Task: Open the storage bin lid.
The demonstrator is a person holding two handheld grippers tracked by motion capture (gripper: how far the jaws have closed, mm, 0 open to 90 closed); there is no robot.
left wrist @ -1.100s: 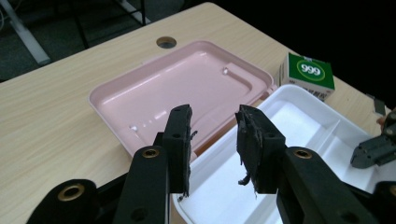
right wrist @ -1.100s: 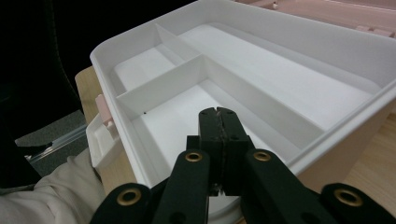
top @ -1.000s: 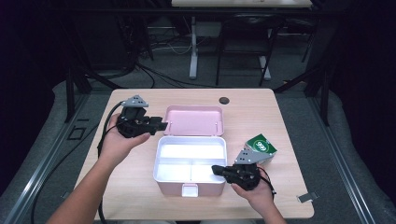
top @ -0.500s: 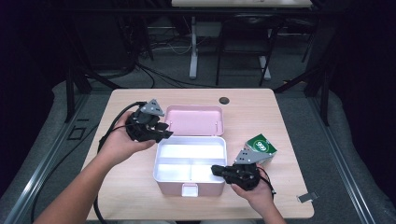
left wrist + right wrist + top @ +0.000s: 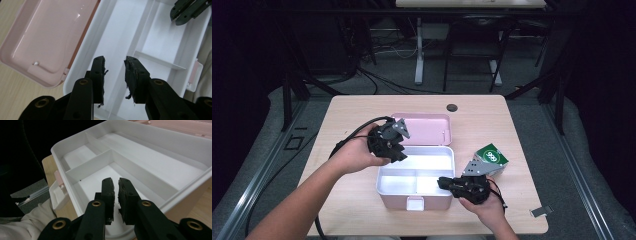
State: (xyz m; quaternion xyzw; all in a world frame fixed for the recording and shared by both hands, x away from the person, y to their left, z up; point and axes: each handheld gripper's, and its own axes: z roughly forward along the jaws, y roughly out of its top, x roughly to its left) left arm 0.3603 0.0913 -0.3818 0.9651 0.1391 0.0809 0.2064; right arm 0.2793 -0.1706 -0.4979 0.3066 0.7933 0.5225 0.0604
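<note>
An open white box (image 5: 384, 186) with inner dividers stands mid-table, its pink lid (image 5: 424, 129) lying flat behind it. My left gripper (image 5: 398, 153) hangs over the box's far left corner and looks down into the long rear compartment (image 5: 117, 32). Its jaws (image 5: 114, 60) are apart, have just been closing, and have nothing between them. My right gripper (image 5: 443, 182) reaches in over the box's right front rim (image 5: 185, 185). Its jaws (image 5: 115, 181) show a narrow gap, have just been opening, and are empty. It also appears as black jaw tips (image 5: 187, 10) across the box.
A green packet (image 5: 492, 157) lies on the table right of the box, beside the right hand. A small black disc (image 5: 452, 107) sits near the far edge. The box's pink latch (image 5: 414, 203) faces the near edge. Cables trail from the left gripper off the table's left side.
The left hand has carried its gripper rightward from the table's left part to over the box's far left corner. The right hand has stayed put.
</note>
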